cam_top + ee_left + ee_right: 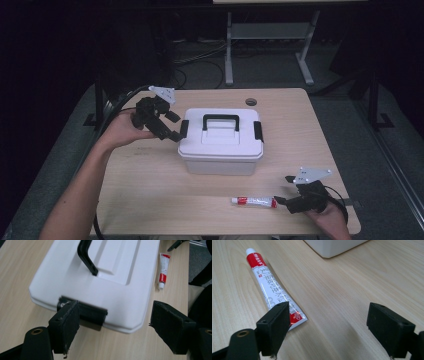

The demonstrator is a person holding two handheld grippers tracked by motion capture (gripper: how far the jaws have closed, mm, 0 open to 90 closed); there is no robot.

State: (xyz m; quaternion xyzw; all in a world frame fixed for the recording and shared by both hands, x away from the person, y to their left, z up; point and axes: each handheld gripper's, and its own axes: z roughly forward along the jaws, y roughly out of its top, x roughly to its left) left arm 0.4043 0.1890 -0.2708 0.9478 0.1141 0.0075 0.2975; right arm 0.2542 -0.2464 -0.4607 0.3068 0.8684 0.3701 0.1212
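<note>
The white storage box sits mid-tabletop, lid closed; the left gripper, fingers apart, nears its nine-o'clock latch. The ointment tube lies at five o'clock, ungrasped, beside the spread-fingered right gripper. Nearly everything remains.

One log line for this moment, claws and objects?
left claw: open at box latch | right claw: open by tube | lid: shut

A light wooden table with a round cable hole stands on grey floor, and behind it a metal frame.
</note>
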